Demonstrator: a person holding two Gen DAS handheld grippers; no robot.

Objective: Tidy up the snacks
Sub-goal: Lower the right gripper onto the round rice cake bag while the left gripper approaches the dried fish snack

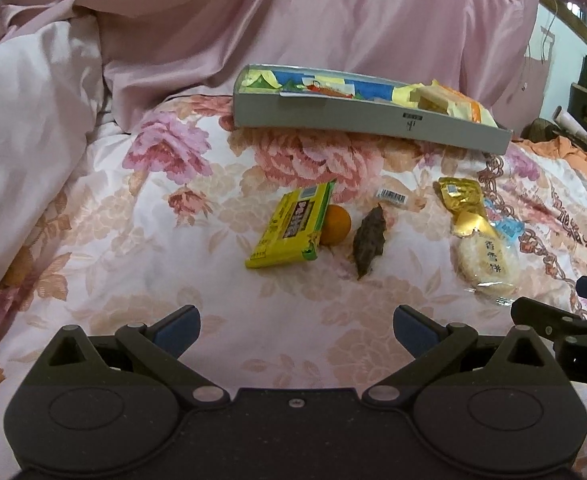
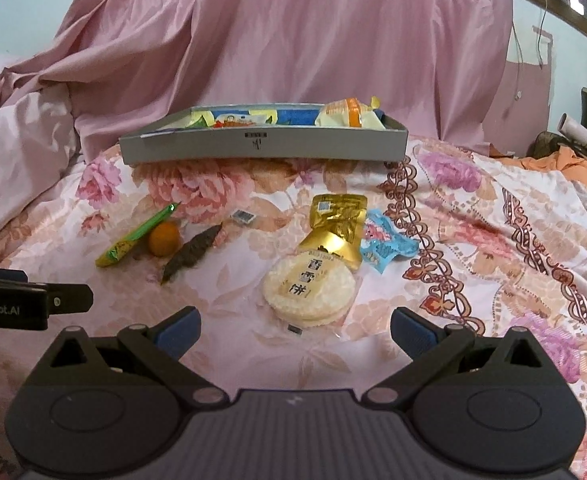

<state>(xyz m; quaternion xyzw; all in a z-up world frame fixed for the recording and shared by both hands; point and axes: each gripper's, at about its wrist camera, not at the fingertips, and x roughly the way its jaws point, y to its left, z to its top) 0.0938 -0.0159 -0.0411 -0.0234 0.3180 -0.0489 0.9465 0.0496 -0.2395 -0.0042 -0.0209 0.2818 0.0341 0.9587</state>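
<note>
Two hand-held grippers, left point(image 1: 296, 330) and right point(image 2: 295, 330), fingers apart and empty; orange point(image 1: 336, 225) half hidden behind yellow packet point(image 1: 291, 226).

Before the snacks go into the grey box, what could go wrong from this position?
1. The small orange is round and touches the yellow-green packet; lifting that packet may let it roll on the soft bedspread.
2. The gold packet overlaps the round rice cracker pack, so the open right tool might drag both.
3. The grey box sits on uneven bedding and may tip.
</note>
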